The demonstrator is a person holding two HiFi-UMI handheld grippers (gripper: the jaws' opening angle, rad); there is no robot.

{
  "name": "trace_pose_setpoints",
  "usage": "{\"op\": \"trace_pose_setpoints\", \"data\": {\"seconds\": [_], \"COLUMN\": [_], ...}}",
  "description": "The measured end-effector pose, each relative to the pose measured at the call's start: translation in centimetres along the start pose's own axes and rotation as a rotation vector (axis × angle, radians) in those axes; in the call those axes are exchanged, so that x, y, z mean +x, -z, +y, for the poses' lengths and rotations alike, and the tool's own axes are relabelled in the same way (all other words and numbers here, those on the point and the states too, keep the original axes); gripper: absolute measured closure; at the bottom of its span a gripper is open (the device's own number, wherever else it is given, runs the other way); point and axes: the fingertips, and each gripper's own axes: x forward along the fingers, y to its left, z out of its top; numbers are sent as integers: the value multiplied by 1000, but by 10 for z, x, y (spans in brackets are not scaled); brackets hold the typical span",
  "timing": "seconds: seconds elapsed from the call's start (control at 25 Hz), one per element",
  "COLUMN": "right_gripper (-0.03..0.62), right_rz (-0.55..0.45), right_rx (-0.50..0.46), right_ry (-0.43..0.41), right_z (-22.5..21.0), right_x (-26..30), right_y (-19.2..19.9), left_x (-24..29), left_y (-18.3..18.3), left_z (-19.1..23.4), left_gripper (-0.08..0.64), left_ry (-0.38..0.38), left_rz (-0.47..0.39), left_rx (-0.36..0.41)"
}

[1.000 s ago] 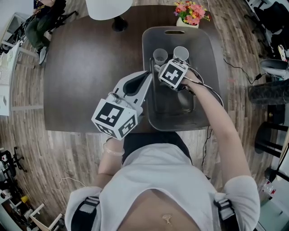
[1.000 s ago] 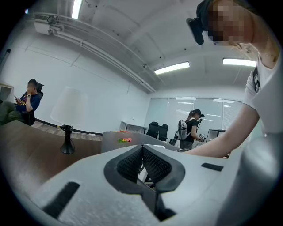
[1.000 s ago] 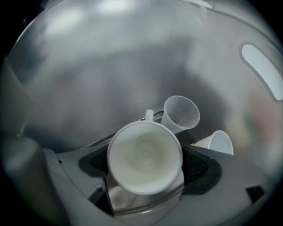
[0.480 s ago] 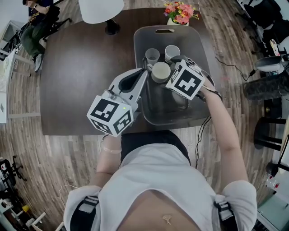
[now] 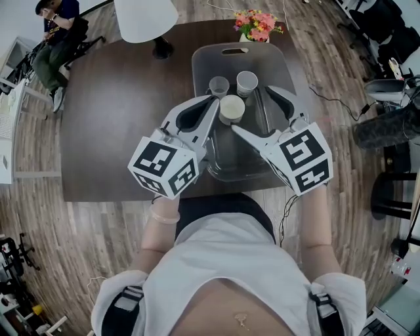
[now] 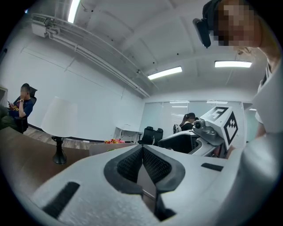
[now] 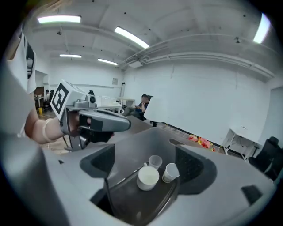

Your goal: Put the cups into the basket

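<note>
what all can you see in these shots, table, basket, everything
table: one, dark brown, centre of the head view
basket: one, grey, on the table's right part
clear cup: one, see-through, in the basket's far end
white cup: one, white, in the basket beside the clear cup
cream cup: one, off-white, larger, in the basket just nearer than the other two
flowers: one bunch, pink and orange, beyond the basket
lamp: one, white shade on a black base, table's far left
seated person: one, dark clothes, far left
left gripper: one, white, shut and empty, at the basket's left rim
right gripper: one, white, open and empty, over the basket
</note>
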Motion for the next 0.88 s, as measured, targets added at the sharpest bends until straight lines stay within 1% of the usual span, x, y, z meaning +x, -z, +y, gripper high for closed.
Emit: {"op": "trace_pose_setpoints", "data": {"seconds": [0.08,0.12,0.16,0.2,0.24,0.28,0.32,0.4,0.48,0.52,0.56,0.64,0.72,0.8,0.88], "right_gripper": [155,164,203,374,581,581,581,581,581,581,581,581,581,581,581], "right_rz": [-80,-123,-168,-214,-257,-294,-330,-407,-477,-500,-509,-493,-469,-461,-460], "right_rx": [51,84,121,159,192,215,230,282,361,387,394,355,301,275,275], "right_ry": [58,101,159,227,288,329,349,354,346,349,360,399,434,432,423], "right_z": [0,-2,-6,-12,-18,-21,-22,-22,-21,-21,-21,-20,-16,-12,-11], "right_x": [-9,-14,-18,-23,-26,-29,-31,-36,-42,-44,-44,-42,-40,-39,-37], "right_y": [-7,-10,-13,-14,-14,-14,-14,-17,-22,-24,-26,-27,-28,-31,-32], "left_x": [0,0,0,0,0,-1,-1,-2,-3,-2,-1,1,3,2,1], "left_y": [-1,-1,-1,-1,-2,-3,-4,-7,-11,-12,-12,-12,-11,-12,-13], "left_z": [-4,-5,-5,-5,-5,-5,-5,-5,-7,-7,-8,-11,-12,-10,-9], "left_gripper": [548,549,548,548,548,549,548,548,548,549,548,548,548,548,548], "left_ry": [-4,-8,-12,-17,-24,-32,-41,-62,-84,-93,-98,-103,-100,-100,-102], "left_rz": [-2,-6,-14,-26,-38,-49,-58,-74,-83,-82,-77,-63,-57,-65,-76], "left_rx": [2,0,-6,-12,-17,-18,-16,-3,25,42,60,87,88,73,65]}}
